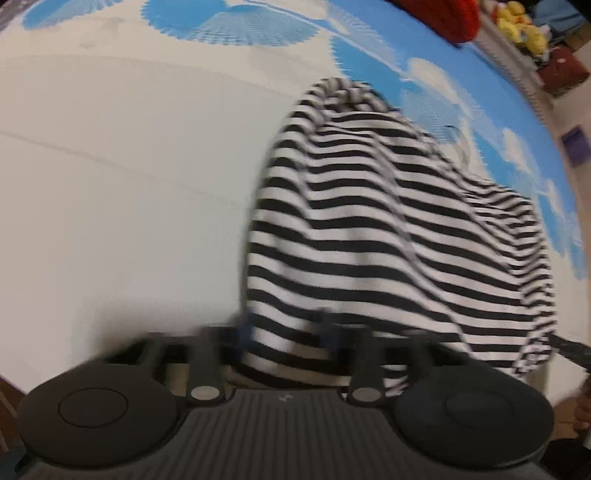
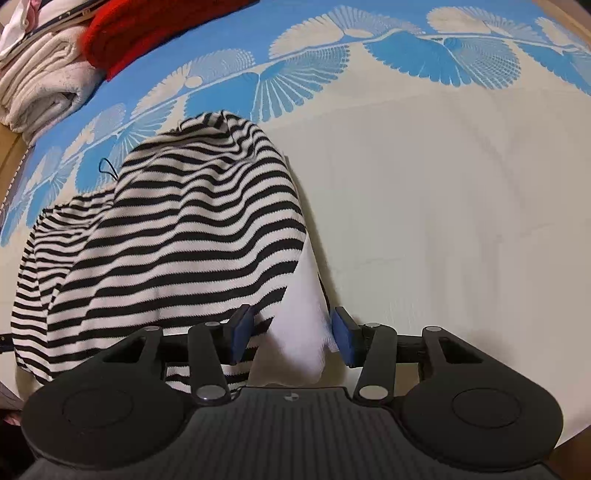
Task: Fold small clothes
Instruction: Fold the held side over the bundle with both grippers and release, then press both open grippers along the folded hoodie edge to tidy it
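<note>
A black-and-white striped garment lies heaped on the pale bedspread. In the blurred left wrist view it runs up into my left gripper. Cloth covers most of the fingertips, and the gripper is shut on a bunch of it. In the right wrist view the same striped garment spreads to the left. Its white inner side is folded up between the blue pads of my right gripper. Those pads stand apart on either side of the fold and do not squeeze it.
The bedspread has a blue fan-pattern border along its far side. A red knitted item and folded white towels lie at the far left corner. Yellow soft toys sit beyond the bed's edge. A thin black cord loop lies beside the garment.
</note>
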Available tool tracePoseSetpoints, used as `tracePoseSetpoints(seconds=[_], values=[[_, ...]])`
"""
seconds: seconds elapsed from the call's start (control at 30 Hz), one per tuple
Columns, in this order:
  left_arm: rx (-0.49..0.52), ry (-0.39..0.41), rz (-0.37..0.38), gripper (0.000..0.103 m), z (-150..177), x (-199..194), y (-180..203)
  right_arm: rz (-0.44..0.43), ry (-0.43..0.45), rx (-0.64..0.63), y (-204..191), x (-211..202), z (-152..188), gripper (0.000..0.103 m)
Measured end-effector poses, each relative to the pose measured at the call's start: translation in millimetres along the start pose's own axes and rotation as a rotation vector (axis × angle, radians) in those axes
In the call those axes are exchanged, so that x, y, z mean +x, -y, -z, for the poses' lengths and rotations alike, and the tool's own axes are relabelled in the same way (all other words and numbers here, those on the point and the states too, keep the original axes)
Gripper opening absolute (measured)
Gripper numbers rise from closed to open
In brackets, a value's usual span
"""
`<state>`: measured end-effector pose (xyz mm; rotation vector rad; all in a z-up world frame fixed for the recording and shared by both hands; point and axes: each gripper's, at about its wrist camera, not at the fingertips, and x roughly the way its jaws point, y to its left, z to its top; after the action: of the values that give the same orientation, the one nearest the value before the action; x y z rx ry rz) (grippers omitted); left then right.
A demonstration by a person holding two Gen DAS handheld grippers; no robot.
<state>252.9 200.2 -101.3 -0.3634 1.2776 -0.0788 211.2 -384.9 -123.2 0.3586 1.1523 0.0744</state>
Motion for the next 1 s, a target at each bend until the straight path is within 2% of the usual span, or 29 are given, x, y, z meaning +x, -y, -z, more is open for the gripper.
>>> tracePoseSetpoints(seconds=[0.03,0.1,0.17,0.23,0.27,0.3,0.4,0.47,0.53,0.6,0.7,0.77,0.87,0.93,1.0], values=[[0.007,0.022,0.003,0.001,2,-3,-2,-0.01,0.01,-0.003,0,-3,0,0.018],[-0.006,0.139,-0.001,0.001,-1,-21,-4,-0.059,0.078,0.016,2,-18,0,0.011],[-0.07,0.26,0.052,0.001,-3,-45,-18,-0.151,0.185,0.115,15,-43,-1,0.009],[-0.096,0.32,0.041,0.001,-1,-58,-26,-0.203,0.237,0.207,31,-58,2,0.009],[-0.103,0.312,0.019,0.001,1,-59,-30,-0.193,0.236,0.236,38,-60,5,0.008],[-0.107,0.271,-0.005,0.001,2,-54,-33,-0.174,0.216,0.241,41,-59,7,0.008],[-0.096,0.054,-0.086,0.001,5,-20,-38,-0.044,0.033,0.188,38,-30,14,0.008],[-0.035,0.003,-0.139,0.002,8,-9,-32,0.034,-0.052,0.116,29,-13,19,0.008],[-0.022,-0.001,-0.145,0.007,7,-8,-29,0.068,-0.058,0.069,21,-9,20,0.009],[-0.031,0.057,-0.152,0.008,5,-18,-27,0.075,-0.021,0.058,17,-15,18,0.011],[-0.016,0.18,-0.146,0.012,4,-40,-22,0.113,0.102,0.039,12,-35,15,0.012],[0.007,0.209,-0.085,0.012,1,-45,-16,0.083,0.191,-0.002,6,-48,16,0.018],[0.083,0.171,-0.011,0.012,1,-40,-1,-0.016,0.22,-0.084,-7,-50,19,0.018],[0.144,0.105,-0.002,0.012,6,-30,10,-0.046,0.181,-0.146,-18,-43,22,0.018],[0.194,0.048,-0.027,0.012,8,-17,20,-0.044,0.102,-0.21,-27,-29,28,0.019]])
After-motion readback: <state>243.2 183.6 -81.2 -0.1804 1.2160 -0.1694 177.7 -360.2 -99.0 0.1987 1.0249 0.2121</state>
